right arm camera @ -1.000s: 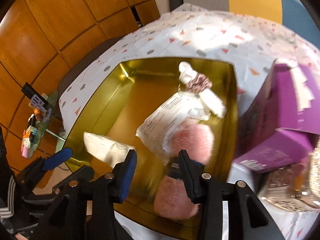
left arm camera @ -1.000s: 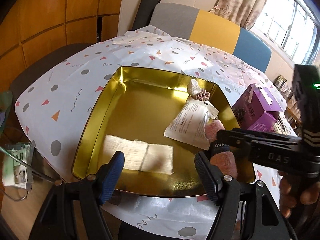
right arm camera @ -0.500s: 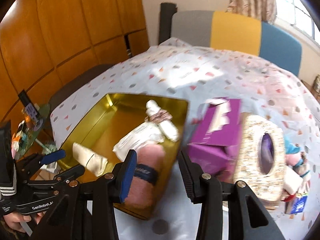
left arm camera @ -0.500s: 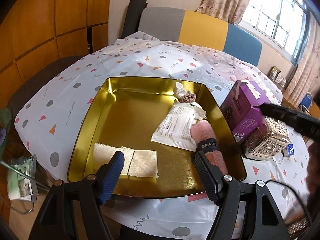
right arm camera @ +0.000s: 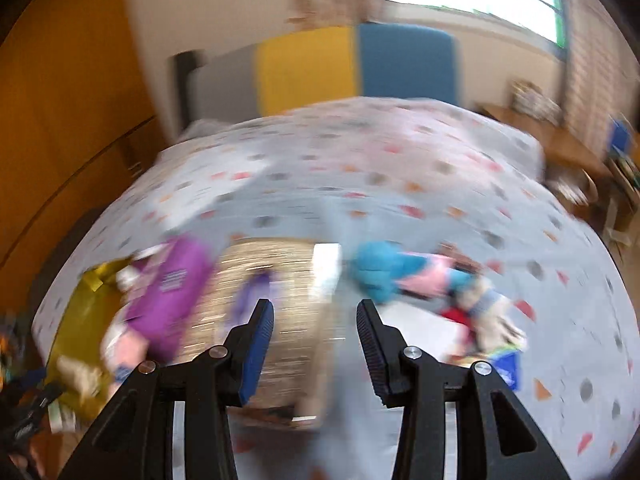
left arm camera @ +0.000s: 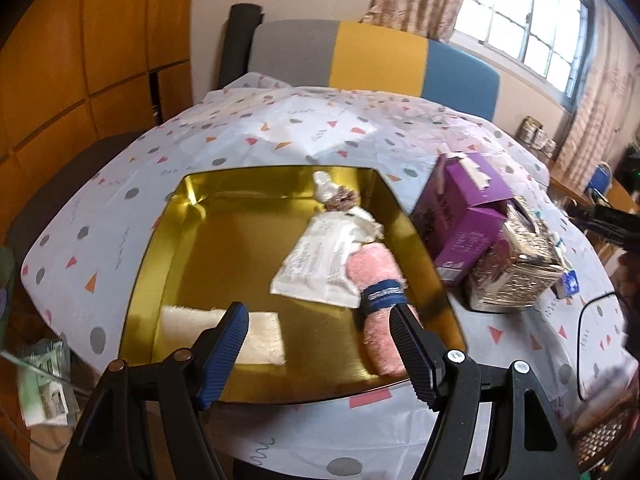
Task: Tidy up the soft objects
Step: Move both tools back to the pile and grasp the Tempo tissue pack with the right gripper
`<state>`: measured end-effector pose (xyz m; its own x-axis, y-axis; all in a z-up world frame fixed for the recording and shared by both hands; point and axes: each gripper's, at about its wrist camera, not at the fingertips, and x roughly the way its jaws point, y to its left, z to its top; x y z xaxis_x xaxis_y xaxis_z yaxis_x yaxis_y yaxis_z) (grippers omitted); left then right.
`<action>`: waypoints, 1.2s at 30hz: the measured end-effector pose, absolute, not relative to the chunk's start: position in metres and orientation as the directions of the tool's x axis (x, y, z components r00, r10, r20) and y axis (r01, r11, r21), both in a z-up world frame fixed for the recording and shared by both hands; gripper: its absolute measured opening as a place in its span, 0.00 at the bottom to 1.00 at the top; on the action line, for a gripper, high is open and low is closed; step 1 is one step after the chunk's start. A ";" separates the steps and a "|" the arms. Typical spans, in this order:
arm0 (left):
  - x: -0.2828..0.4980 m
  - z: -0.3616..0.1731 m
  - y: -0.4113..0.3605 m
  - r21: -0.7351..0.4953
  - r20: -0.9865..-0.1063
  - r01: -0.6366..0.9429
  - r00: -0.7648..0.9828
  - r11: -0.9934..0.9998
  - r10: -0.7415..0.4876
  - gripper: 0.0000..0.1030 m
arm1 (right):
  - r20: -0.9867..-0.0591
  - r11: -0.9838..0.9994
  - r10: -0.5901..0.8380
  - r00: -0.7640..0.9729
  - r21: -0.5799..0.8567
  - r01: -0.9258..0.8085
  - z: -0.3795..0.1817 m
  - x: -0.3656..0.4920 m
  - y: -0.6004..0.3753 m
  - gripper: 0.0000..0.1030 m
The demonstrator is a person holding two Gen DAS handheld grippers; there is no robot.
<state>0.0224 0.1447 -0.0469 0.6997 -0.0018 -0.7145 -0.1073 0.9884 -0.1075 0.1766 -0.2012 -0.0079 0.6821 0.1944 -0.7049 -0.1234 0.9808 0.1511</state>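
Observation:
A gold tray (left arm camera: 160,280) on the patterned table holds a rolled pink towel with a dark band (left arm camera: 376,292), a white packet (left arm camera: 320,260), a small white and brown bundle (left arm camera: 336,196) and a folded cream cloth (left arm camera: 260,336). My left gripper (left arm camera: 320,344) is open and empty above the tray's near edge. My right gripper (right arm camera: 316,344) is open and empty, over the glittery box (right arm camera: 276,304). In the blurred right wrist view, a pile of soft things, blue (right arm camera: 380,268) and pink (right arm camera: 424,280), lies right of that box.
A purple carton (left arm camera: 464,216) and the glittery box (left arm camera: 516,268) stand right of the tray. A small blue packet (left arm camera: 570,282) lies beside them. A grey, yellow and blue chair back (left arm camera: 376,56) is behind the table. Wooden panels are on the left.
My right gripper let go of the pink towel in the tray, pulled out and swung right towards the soft pile. My left gripper rose and drew back a little.

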 end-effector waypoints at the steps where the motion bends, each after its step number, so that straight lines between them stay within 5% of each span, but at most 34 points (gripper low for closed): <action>1: 0.023 -0.046 0.142 -0.099 -0.713 -0.100 0.701 0.990 -0.001 0.71 | -0.714 0.985 0.161 0.681 0.159 -0.066 -0.014 0.183 -0.219 0.42; 12: 0.046 -0.020 0.085 -0.051 -0.693 0.066 0.716 0.996 -0.083 0.71 | -0.798 0.883 0.009 0.603 0.289 0.371 -0.078 0.207 -0.359 0.42; 25: 0.136 0.028 -0.062 0.010 -0.728 0.423 0.624 0.906 -0.284 0.71 | -0.819 0.801 0.074 0.569 0.389 0.456 -0.091 0.195 -0.384 0.42; 36: 0.217 0.010 -0.172 0.208 -0.805 0.596 0.555 0.776 -0.211 0.71 | -0.811 0.751 0.140 0.569 0.461 0.473 -0.094 0.192 -0.393 0.42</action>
